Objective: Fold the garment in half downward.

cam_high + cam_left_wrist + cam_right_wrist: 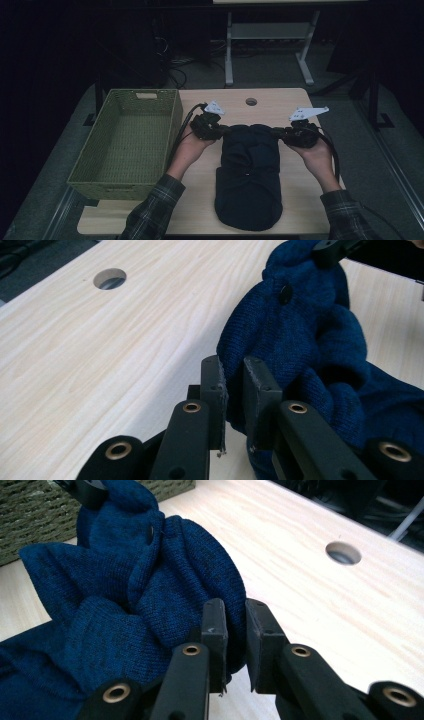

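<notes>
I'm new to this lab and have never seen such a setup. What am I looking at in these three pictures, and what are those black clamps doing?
A person sits at a wooden table and holds a tool in each hand: a hand-held gripper with two black jaws. The high view looks down from above; each of the other two pictures comes from a camera riding on one gripper. On the table lies a dark blue knitted garment, folded, with a green woven basket to its left. The left hand-held gripper and the right hand-held gripper each pinch an edge of the garment's far end.

Green woven basket [127, 145] left on wooden table [200, 200]
</notes>
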`<state>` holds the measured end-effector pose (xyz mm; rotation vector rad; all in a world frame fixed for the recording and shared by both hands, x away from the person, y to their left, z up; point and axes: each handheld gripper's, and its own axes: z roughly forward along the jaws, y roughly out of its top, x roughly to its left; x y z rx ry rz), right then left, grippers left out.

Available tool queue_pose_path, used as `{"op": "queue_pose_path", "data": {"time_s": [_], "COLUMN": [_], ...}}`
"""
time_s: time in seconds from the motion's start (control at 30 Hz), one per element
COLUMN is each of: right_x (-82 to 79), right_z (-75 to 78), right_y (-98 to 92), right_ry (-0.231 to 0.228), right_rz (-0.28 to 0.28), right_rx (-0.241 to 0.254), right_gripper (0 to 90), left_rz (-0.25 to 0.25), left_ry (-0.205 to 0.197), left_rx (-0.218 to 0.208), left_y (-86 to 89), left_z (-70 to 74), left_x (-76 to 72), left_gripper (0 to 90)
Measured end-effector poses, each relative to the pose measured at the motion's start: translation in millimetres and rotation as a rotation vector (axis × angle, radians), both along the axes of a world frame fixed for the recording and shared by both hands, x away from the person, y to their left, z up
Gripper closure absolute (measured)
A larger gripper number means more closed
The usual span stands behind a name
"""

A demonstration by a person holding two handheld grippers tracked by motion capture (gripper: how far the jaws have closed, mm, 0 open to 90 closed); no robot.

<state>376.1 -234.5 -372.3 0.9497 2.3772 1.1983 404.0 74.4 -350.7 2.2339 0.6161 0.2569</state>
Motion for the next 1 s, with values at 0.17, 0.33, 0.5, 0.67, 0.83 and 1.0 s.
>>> {"op": "queue_pose_path", "data": {"time_s": [0.17,0.33,0.5,0.67,0.83,1.0], "right_x": [7.9,22.7,18.7,4.2,-13.1,-23.1], "right_z": [14.7,36.4,49.4,37.0,22.0,14.6], "right_y": [5.9,8.3,10.3,8.7,9.6,8.5], "right_ry": [-0.038,-0.072,-0.096,-0.082,-0.058,-0.032], "right_rz": [-0.008,-0.028,-0.02,0.005,0.033,0.049], "right_rx": [-0.022,-0.011,-0.004,0.006,0.013,0.031], "right_gripper": [80.1,80.1,79.3,78.1,77.2,75.9], "left_rz": [0.024,0.044,0.031,0.004,-0.016,-0.036], "left_ry": [-0.036,-0.084,-0.072,-0.022,-0.007,0.016], "left_rx": [0.008,0.005,-0.013,-0.056,-0.062,-0.064], "left_y": [1.5,1.9,4.5,12.7,15.6,17.8], "left_z": [17.4,43.7,45.4,27.3,18.0,12.0], "left_x": [8.9,20.5,13.9,0.9,-12.1,-22.0], "left_gripper": [80.7,80.7,79.8,79.3,79.0,78.4]}}
